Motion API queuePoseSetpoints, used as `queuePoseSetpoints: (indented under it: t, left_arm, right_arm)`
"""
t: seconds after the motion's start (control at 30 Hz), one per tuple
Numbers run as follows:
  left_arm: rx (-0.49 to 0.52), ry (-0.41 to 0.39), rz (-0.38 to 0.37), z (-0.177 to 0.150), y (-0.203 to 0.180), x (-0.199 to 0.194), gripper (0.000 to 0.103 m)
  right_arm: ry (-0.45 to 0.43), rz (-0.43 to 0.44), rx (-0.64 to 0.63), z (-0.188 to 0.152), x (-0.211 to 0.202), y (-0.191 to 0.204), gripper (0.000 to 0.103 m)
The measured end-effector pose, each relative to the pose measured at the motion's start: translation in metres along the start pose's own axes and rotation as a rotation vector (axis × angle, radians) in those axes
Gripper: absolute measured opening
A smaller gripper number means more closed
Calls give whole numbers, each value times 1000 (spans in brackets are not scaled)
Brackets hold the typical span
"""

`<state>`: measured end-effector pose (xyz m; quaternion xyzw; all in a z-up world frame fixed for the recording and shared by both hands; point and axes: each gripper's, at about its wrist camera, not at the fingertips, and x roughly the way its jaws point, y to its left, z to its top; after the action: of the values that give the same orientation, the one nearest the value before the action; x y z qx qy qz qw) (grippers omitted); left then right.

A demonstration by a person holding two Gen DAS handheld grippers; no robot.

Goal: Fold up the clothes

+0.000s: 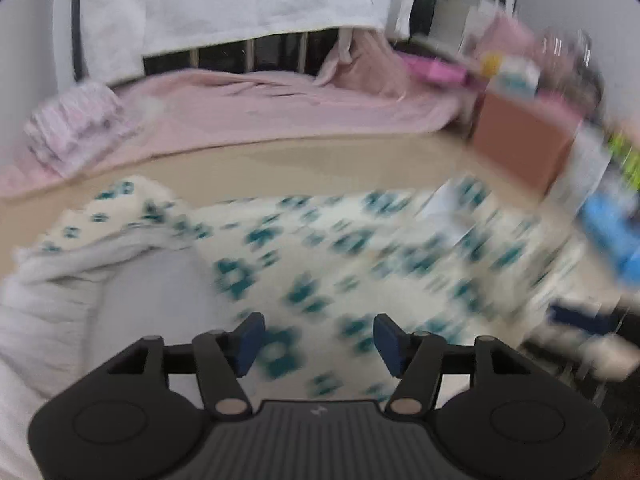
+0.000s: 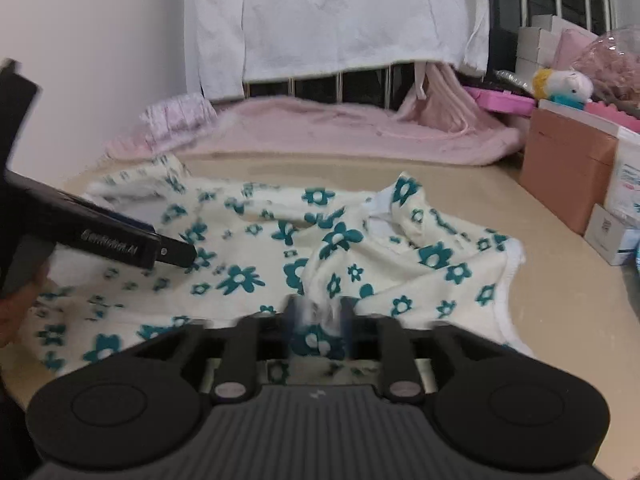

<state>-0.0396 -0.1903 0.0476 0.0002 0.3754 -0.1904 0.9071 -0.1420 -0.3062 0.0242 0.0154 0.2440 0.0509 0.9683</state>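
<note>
Right hand-held gripper (image 2: 318, 320) tilted down, straddling floral garment (image 2: 248, 264).

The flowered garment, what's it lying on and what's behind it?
The flowered garment lies crumpled on a beige tabletop; behind it sits a pink blanket. Anything under the garment is hidden.

soft cream knit garment with teal flowers (image 2: 248, 264) on a smooth beige counter (image 2: 460, 184); fuzzy pink blanket (image 2: 340, 128); matt black plastic gripper (image 2: 318, 320).
</note>
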Motion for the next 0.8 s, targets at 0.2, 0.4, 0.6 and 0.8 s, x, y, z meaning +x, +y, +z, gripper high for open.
queuePoseSetpoints:
  t: [0.2, 0.4, 0.6, 0.8]
  left_arm:
    - [54, 115, -143, 52, -45, 43, 61]
    - [114, 212, -119, 60, -77, 82, 28]
    - [-170, 126, -197, 55, -18, 67, 2]
    - [-262, 67, -170, 41, 14, 55, 5]
  right_arm:
    - [-35, -20, 66, 0, -3, -2, 53]
    - [0, 2, 99, -5, 17, -5, 10]
    - [-53, 11, 33, -3, 1, 8, 6]
    - [-4, 58, -9, -6, 12, 28, 6]
